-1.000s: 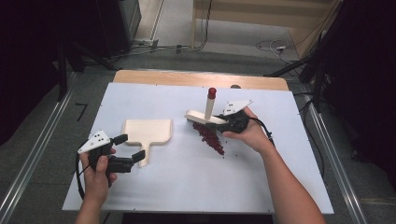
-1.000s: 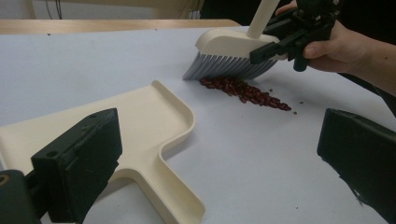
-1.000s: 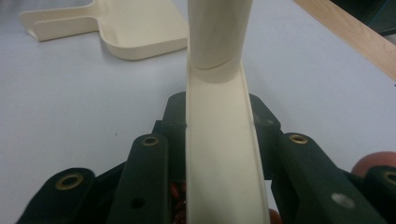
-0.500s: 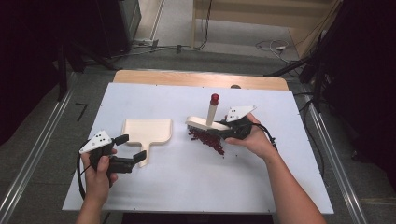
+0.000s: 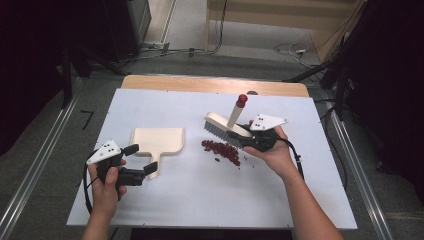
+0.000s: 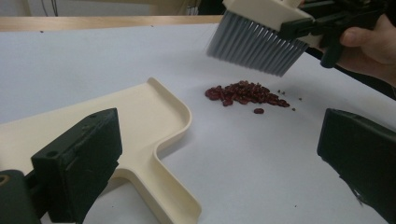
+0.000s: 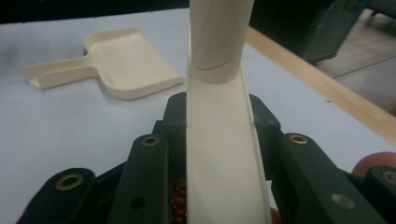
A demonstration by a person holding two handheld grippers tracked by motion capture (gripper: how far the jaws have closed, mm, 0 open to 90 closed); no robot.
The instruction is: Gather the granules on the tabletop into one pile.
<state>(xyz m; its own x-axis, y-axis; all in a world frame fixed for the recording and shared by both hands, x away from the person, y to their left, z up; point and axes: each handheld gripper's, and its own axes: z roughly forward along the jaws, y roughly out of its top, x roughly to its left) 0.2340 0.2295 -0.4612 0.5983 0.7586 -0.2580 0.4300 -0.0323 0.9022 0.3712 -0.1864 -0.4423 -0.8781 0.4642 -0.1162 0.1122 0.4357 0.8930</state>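
A small heap of dark red beans (image 5: 221, 149) is seen on the white table (image 5: 200, 200), between the cream dustpan (image 5: 159, 140) and the brush (image 5: 226, 125). The brush is held above the far side of the heap by the right gripper (image 5: 248, 139), whose jaws are closed on the brush's pale back; its grey bristles (image 6: 254, 44) are lifted clear of the beans. The dustpan lies flat, near the heap but apart from it, with its handle pointing toward the left gripper (image 5: 141, 161). That gripper's jaws are spread wide on either side of the handle, and nothing is gripped yet. The sweeping step is judged to be under way. Next, the handle should probably be clamped and the pan's edge brought just beside the beans, before the bristles are lowered behind the heap and drawn toward the pan.
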